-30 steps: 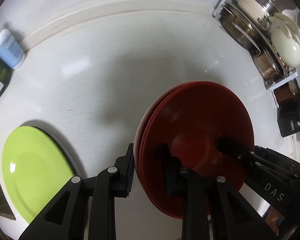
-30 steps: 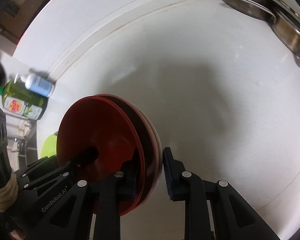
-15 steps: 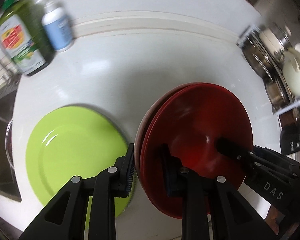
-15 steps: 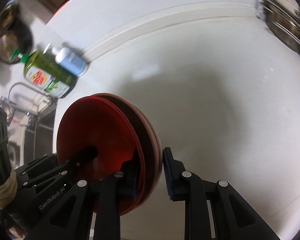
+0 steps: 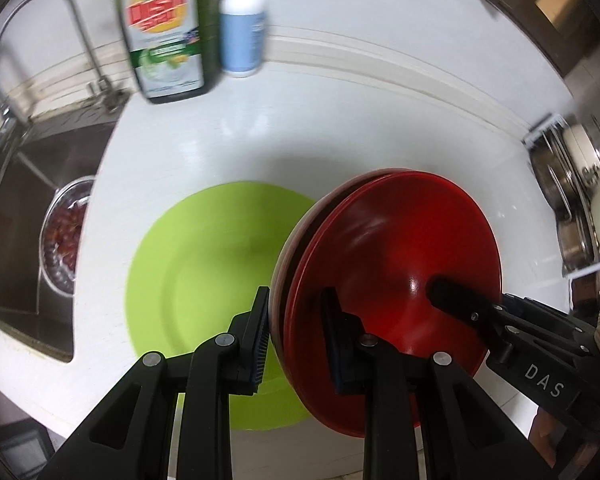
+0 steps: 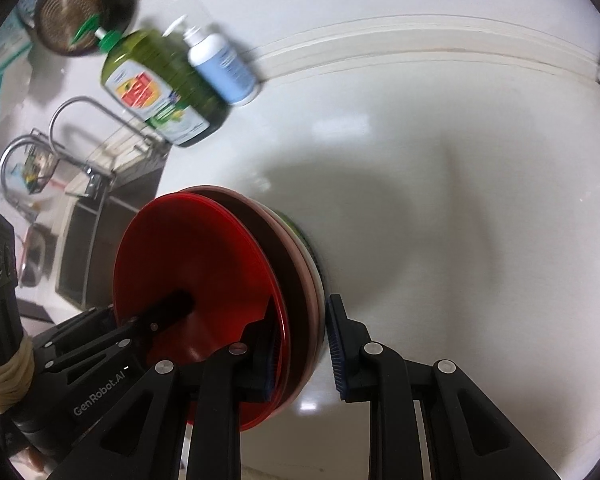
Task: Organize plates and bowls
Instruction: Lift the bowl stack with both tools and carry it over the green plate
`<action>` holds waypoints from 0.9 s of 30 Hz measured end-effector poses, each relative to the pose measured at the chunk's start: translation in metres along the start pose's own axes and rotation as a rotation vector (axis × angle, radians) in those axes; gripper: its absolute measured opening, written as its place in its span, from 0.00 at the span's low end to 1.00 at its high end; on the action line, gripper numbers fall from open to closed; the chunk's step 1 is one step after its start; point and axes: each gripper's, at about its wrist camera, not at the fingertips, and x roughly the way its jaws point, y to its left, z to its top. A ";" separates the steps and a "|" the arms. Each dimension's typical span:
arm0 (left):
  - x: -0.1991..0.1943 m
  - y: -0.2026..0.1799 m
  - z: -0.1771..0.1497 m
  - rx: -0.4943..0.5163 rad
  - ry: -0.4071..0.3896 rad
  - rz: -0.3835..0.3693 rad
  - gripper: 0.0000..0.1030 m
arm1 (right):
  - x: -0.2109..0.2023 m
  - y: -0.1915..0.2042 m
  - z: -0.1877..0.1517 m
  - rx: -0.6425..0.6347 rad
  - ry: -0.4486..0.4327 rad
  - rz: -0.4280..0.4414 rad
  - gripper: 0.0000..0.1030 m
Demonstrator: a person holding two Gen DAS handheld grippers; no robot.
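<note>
While both grippers are clamping the red plate stack [image 5: 392, 256] on edge, left gripper [image 5: 296, 336] and right gripper [image 6: 304, 356] are hovering it just right of the green plate [image 5: 204, 264].

Red plates [image 5: 400, 240], lime-green plate [image 5: 204, 248], white counter [image 5: 360, 120].

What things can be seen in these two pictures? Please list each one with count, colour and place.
red plates: a stack, count unclear, held on edge between both claws
green plate: one, flat on counter, behind the stack
counter: one, white
soap bottle: one, green, by the back wall
pump bottle: one, white and blue, beside it
sink: one, dark, left
tap: metal, above sink
pot rack: metal, right
left claw: black, gripping stack
right claw: black, gripping stack
</note>
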 end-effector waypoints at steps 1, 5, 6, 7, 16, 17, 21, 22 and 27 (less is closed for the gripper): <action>-0.001 0.005 -0.001 -0.010 -0.002 0.005 0.24 | 0.002 0.004 0.000 -0.010 0.005 0.003 0.23; -0.003 0.029 -0.004 -0.044 0.001 0.026 0.24 | 0.015 0.020 0.000 -0.028 0.036 0.023 0.23; -0.003 0.035 -0.005 -0.056 0.005 0.030 0.24 | 0.019 0.025 0.000 -0.036 0.046 0.027 0.23; -0.002 0.039 -0.005 -0.064 0.007 0.032 0.24 | 0.021 0.028 -0.001 -0.042 0.053 0.029 0.23; 0.011 0.071 -0.012 -0.130 0.046 0.050 0.24 | 0.050 0.051 0.001 -0.067 0.121 0.031 0.23; 0.013 0.072 -0.013 -0.132 0.049 0.051 0.24 | 0.053 0.052 0.001 -0.067 0.126 0.031 0.23; 0.019 0.078 -0.013 -0.136 0.065 0.049 0.24 | 0.062 0.054 0.002 -0.058 0.145 0.026 0.23; 0.021 0.079 -0.013 -0.140 0.071 0.047 0.24 | 0.064 0.054 0.002 -0.058 0.147 0.023 0.23; 0.027 0.081 -0.012 -0.140 0.088 0.043 0.24 | 0.070 0.053 0.004 -0.048 0.159 0.016 0.23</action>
